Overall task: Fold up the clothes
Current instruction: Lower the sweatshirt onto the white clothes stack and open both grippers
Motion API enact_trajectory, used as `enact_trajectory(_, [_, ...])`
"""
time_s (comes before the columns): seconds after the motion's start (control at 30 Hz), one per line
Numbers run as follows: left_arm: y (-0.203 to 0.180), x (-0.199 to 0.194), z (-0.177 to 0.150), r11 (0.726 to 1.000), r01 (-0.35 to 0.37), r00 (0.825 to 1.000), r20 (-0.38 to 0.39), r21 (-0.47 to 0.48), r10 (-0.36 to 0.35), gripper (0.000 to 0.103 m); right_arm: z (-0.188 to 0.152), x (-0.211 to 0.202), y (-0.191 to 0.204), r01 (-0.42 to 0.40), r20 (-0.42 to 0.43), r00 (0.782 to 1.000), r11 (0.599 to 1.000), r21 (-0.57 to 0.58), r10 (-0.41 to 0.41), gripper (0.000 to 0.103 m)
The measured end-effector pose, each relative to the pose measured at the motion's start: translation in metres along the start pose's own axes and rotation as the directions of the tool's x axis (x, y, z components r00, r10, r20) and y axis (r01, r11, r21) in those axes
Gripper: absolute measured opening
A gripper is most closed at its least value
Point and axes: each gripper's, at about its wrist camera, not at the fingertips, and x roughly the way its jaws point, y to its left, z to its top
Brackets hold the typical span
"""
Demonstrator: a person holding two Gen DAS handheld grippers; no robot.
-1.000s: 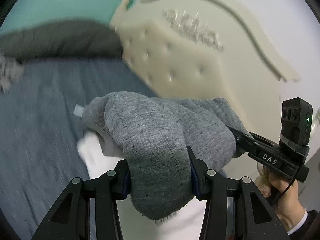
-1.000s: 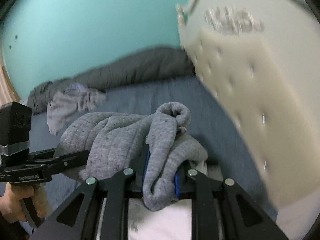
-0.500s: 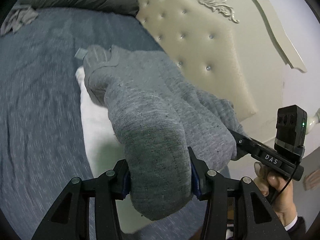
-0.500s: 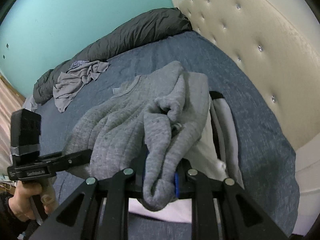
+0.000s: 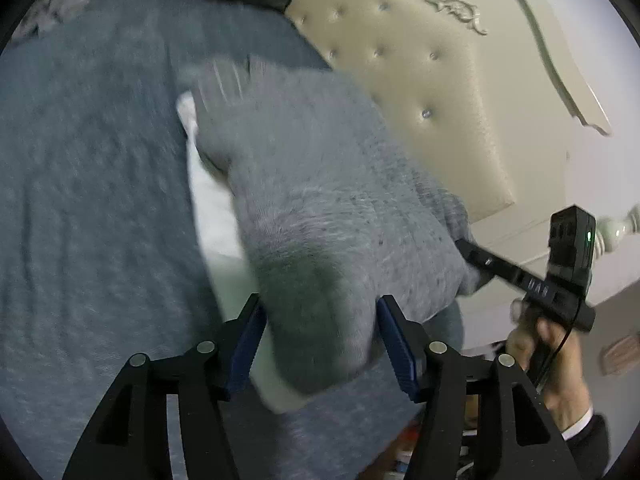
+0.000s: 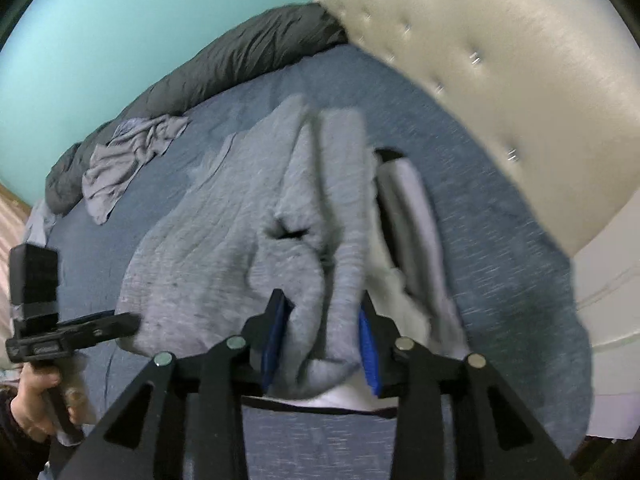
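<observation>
A grey knit sweater (image 5: pixel 320 200) lies folded on top of a white folded garment (image 5: pixel 212 208) on the blue bed. Its near edge sits between the blue pads of my left gripper (image 5: pixel 320 320), whose jaws have parted and look open around the cloth. In the right wrist view the same sweater (image 6: pixel 224 248) spreads leftwards, a bunched fold lying loosely between the parted pads of my right gripper (image 6: pixel 322 320). A grey-and-white folded pile (image 6: pixel 412 216) shows under the sweater's right edge. Each view also shows the other gripper, held by a hand (image 5: pixel 560 360) at the sweater's far corner.
The blue bedsheet (image 6: pixel 500 280) runs up to a cream tufted headboard (image 6: pixel 480 60) on the right. A dark rolled duvet (image 6: pixel 240 60) lies along the teal wall. A crumpled light grey garment (image 6: pixel 128 160) sits at the far left.
Both grippers have come down from in the air, laying the sweater onto the white pile. The jaws of both have widened, the right one more.
</observation>
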Motion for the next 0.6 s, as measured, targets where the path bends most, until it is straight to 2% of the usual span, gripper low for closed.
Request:
enact_trajectory(0.03, [-0.001, -0.010, 0.000, 1.000, -0.014, 1.000, 0.022, 0.018, 0.014, 0.062, 0.002, -0.007, -0.001, 0.012, 0.024, 1.000, 1.000, 0.000, -0.012, 0.035])
enact_trajectory(0.17, [-0.011, -0.037, 0.010, 0.993, -0.069, 0.990, 0.129, 0.099, 0.056, 0.062, 0.010, -0.030, 0.013, -0.022, 0.128, 0.991, 0.999, -0.044, 0.027, 0.035])
enact_trajectory(0.3, [-0.030, -0.025, 0.023, 0.983, -0.081, 0.991, 0.123, 0.165, 0.060, 0.062, 0.018, -0.023, 0.041, -0.079, 0.133, 0.987, 0.991, -0.108, 0.093, 0.034])
enact_trajectory(0.37, [-0.034, -0.018, 0.020, 0.980, -0.085, 0.991, 0.115, 0.182, 0.064, 0.062, 0.021, -0.007, 0.051, -0.076, 0.100, 0.991, 0.988, -0.133, 0.090, 0.022])
enact_trajectory(0.4, [-0.036, -0.013, 0.019, 0.978, -0.089, 0.992, 0.109, 0.191, 0.069, 0.062, 0.021, 0.002, 0.054, -0.069, 0.084, 0.993, 0.988, -0.136, 0.080, 0.021])
enact_trajectory(0.5, [-0.040, 0.003, 0.011, 0.959, -0.128, 0.990, 0.082, 0.253, 0.111, 0.062, 0.019, 0.018, 0.037, -0.041, 0.076, 0.996, 0.996, -0.077, 0.047, 0.011])
enact_trajectory(0.57, [-0.039, 0.013, 0.004, 0.948, -0.146, 0.989, 0.066, 0.283, 0.133, 0.061, 0.018, 0.028, 0.025, -0.022, 0.070, 0.997, 0.999, -0.038, 0.025, 0.000])
enact_trajectory(0.6, [-0.037, 0.017, 0.001, 0.944, -0.153, 0.988, 0.063, 0.294, 0.141, 0.061, 0.017, 0.034, 0.020, -0.013, 0.067, 0.998, 1.000, -0.019, 0.014, 0.000])
